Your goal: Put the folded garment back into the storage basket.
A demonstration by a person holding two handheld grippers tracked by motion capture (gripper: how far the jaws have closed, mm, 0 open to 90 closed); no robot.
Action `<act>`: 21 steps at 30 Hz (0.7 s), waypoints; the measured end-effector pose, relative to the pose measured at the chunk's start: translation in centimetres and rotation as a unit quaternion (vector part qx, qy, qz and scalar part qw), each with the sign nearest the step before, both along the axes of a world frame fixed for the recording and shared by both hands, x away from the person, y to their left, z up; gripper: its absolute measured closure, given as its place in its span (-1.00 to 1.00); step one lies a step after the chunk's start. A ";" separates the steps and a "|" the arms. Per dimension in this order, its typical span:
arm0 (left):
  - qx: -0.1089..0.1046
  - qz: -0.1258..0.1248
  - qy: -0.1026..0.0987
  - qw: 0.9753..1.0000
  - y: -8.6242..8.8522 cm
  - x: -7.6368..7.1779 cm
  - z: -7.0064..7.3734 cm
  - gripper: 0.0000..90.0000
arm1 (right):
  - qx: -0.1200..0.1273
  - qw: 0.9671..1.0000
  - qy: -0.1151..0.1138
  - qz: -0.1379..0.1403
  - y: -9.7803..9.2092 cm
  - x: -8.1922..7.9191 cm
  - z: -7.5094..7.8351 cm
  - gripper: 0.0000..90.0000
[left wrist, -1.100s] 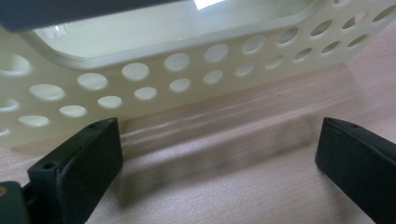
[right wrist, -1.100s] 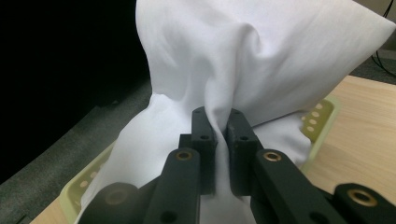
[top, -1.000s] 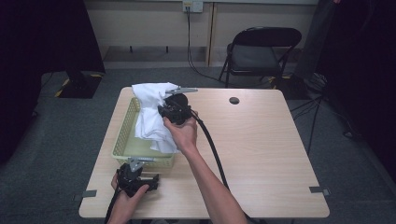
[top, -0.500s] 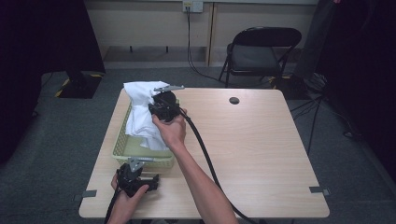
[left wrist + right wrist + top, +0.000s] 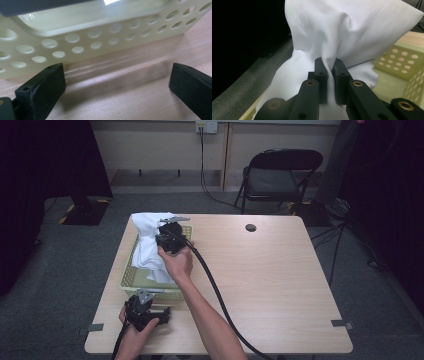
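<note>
The white cloth (image 5: pixel 352 32), soft and thin with deep rumpled folds, is pinched in a ridge between the black jaws of the right gripper (image 5: pixel 329 75), which are closed tight on it. The cloth bulges up ahead of that gripper and hangs down below it into the pale yellow plastic basket (image 5: pixel 402 62), a rectangular bin whose walls are pierced with rows of round holes. In the high view the right gripper (image 5: pixel 170 237) sits over the basket's far end. The left gripper (image 5: pixel 115 82) rests on the smooth wood-grain table (image 5: pixel 130 100), jaws spread wide apart, the basket's wall (image 5: pixel 75 42) just ahead of them
</note>
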State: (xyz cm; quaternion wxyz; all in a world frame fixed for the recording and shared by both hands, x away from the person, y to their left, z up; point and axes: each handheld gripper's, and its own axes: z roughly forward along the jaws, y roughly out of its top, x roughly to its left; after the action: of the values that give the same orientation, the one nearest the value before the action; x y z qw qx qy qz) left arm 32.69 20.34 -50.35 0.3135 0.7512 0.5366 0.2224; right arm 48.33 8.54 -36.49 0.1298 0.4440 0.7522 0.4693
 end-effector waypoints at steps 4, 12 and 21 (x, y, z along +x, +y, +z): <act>0.000 0.000 0.000 1.000 0.0 0.0 0.0 -1.00 | -0.005 1.000 0.008 -0.004 0.2 0.2 -0.8 0.87; 0.000 -0.001 0.000 1.000 0.0 0.0 0.0 -1.00 | -0.006 1.000 0.020 -0.007 0.7 0.5 -2.2 0.86; 0.000 -0.001 0.000 1.000 0.0 0.0 0.0 -1.00 | -0.017 0.999 0.029 -0.008 1.0 0.6 -3.1 0.86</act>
State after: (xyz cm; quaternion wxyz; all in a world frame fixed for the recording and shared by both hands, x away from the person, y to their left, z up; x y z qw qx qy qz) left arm 32.69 20.35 -50.35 0.3134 0.7516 0.5362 0.2222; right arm 48.97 9.55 -39.56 0.1196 0.4611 0.7598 0.4424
